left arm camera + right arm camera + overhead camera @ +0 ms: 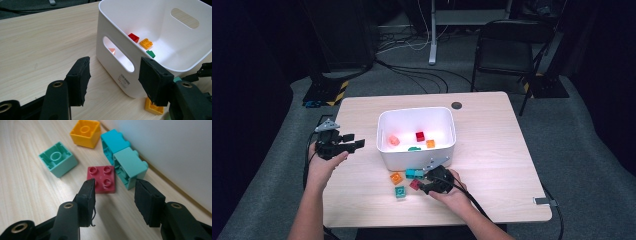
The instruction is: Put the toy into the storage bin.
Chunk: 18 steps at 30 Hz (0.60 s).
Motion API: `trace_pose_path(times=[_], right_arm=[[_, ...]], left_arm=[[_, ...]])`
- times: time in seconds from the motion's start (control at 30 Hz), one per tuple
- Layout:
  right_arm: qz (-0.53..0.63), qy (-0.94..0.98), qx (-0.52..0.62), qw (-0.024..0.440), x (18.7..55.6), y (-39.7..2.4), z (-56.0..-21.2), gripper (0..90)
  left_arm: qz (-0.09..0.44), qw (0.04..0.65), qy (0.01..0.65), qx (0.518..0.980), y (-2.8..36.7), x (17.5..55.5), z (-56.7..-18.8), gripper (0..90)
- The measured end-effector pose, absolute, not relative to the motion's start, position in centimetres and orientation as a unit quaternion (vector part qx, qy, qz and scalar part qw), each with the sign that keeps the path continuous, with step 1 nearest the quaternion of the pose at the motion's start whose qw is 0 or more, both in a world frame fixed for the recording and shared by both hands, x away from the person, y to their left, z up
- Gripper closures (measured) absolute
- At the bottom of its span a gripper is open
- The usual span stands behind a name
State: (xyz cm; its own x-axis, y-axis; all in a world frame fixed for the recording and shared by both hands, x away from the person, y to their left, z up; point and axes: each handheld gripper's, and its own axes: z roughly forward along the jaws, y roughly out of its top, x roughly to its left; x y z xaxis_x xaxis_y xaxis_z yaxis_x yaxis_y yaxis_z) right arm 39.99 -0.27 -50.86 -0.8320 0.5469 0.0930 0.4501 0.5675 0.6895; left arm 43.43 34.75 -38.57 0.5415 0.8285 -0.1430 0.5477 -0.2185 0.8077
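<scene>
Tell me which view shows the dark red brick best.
The right gripper view: the dark red brick lies close, studs up, just ahead of the open tongs. The high view shows it small, beside the right gripper.

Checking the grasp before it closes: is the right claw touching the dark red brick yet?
Cannot tell. In the right gripper view the right claw stands open over the dark red brick; one jaw tip overlaps its edge, so contact is unclear.

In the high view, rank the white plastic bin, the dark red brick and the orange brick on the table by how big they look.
1. White plastic bin, by far the largest.
2. Orange brick and dark red brick: they look about alike, and the red one is partly hidden, so no ranking.
</scene>
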Motion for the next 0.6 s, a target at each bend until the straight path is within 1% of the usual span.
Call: trace_pose_path(times=[0.1, 0.17, 0.33, 0.5, 0.6], right_arm=[[0.372, 0.885, 0.274, 0.057, 39.7, 0.4, -51.0, 51.0], [0.376, 0.886, 0.268, 0.042, 39.5, 0.7, -51.0, 51.2], [0.383, 0.880, 0.276, 0.058, 39.4, 0.5, -50.6, 51.5], [0.383, 0.874, 0.291, 0.074, 40.1, 0.0, -50.2, 51.8], [0.381, 0.872, 0.296, 0.080, 40.5, 0.1, -50.2, 53.7]], left_arm=[[0.160, 0.433, 0.453, 0.763, 34.9, 43.5, -38.6, 42.0], [0.161, 0.433, 0.454, 0.762, 34.9, 43.5, -38.7, 41.9], [0.162, 0.434, 0.453, 0.762, 35.0, 43.5, -38.7, 42.0], [0.161, 0.433, 0.454, 0.762, 35.0, 43.5, -38.7, 42.0], [0.161, 0.433, 0.456, 0.761, 35.0, 43.5, -38.7, 41.9]])
